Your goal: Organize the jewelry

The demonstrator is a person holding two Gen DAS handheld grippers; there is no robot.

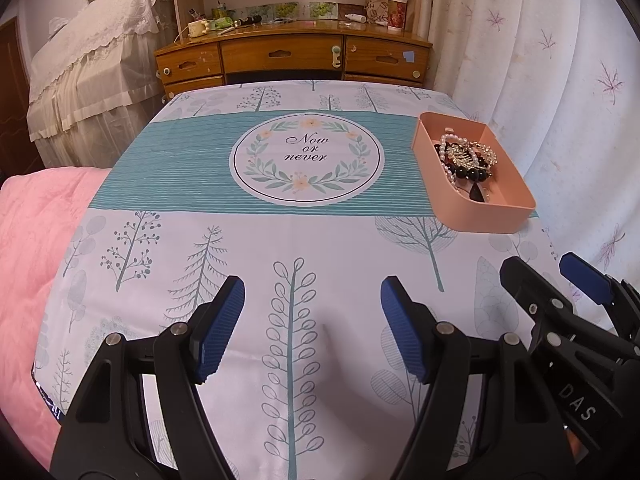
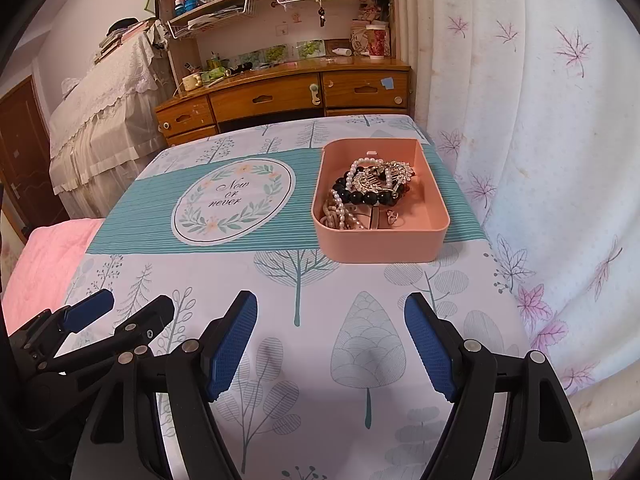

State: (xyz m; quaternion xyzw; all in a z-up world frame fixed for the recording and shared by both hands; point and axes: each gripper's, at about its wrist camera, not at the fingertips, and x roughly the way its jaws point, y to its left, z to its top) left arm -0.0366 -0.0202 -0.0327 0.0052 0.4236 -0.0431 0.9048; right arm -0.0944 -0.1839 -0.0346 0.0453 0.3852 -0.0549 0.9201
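Both tongs, left tongs (image 1: pixel 312 320) and right tongs (image 2: pixel 331 340), spread; jewelry (image 2: pixel 372 188) inside pink tray (image 2: pixel 380 246).

Both wrist cameras are looking forward, low over the near edge of the table (image 1: pixel 288 240), facing the wooden desk (image 1: pixel 292 56) at the far end. The left view is sitting toward the table's middle, the pink tray (image 1: pixel 492 216) off to its right; the right view is sitting nearer the tray (image 2: pixel 380 246). Each is catching the other's fingers (image 1: pixel 592 280) (image 2: pixel 88 312) at its edge.
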